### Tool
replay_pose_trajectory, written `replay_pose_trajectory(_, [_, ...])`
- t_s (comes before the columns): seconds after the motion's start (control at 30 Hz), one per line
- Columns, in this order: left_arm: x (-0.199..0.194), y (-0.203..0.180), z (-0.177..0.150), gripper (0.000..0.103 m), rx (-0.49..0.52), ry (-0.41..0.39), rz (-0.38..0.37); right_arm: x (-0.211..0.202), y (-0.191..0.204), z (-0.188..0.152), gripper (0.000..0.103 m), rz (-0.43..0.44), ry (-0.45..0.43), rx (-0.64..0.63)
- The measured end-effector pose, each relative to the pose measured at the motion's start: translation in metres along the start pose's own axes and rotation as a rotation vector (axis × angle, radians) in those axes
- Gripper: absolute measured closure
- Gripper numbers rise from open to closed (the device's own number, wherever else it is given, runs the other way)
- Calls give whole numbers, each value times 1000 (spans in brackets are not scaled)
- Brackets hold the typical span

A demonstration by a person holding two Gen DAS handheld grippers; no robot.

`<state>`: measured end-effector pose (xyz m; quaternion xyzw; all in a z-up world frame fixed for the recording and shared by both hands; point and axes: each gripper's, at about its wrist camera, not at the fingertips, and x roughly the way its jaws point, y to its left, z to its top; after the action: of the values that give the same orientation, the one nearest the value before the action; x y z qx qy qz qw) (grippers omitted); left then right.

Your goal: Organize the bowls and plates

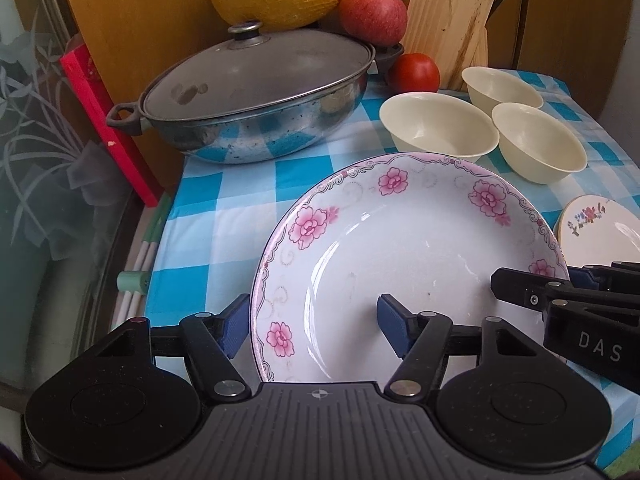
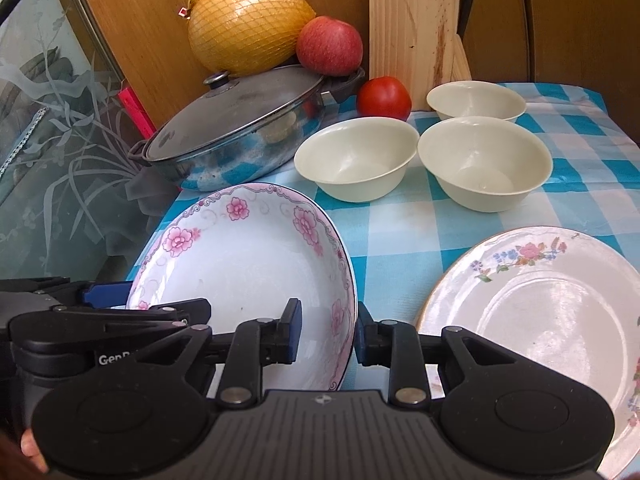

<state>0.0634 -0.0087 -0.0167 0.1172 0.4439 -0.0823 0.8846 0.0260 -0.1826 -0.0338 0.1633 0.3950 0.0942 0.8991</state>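
A deep white plate with pink flowers [image 1: 400, 240] is tilted, lifted off the checked cloth. My left gripper [image 1: 312, 326] straddles its left rim, one pad outside, one inside, with a gap between pad and rim. My right gripper [image 2: 326, 330] is closed on its right rim [image 2: 344, 320]; it shows in the left wrist view [image 1: 560, 300]. A flat plate with small flowers [image 2: 552, 320] lies to the right. Three cream bowls [image 2: 356, 156] [image 2: 484, 160] [image 2: 476, 100] stand behind.
A lidded steel pan [image 1: 256, 96] stands at the back left on the blue checked cloth [image 2: 400, 232]. A pomelo [image 2: 248, 24], an apple [image 2: 330, 46], a tomato [image 2: 384, 96] and a wooden knife block [image 2: 416, 28] line the back. The table's edge and frosted glass [image 1: 48, 160] are on the left.
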Motion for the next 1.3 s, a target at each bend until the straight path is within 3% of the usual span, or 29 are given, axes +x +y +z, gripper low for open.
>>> replay_pose_trajectory(0.5, [-8,-32,11,29,25,-30,-48,-30,-27,2,77,-43,-51,64])
replay_pose_trajectory(1.3, [-6,-124,21,29,148,-39,-145,-77,-102,-16,77,-169,-107,204])
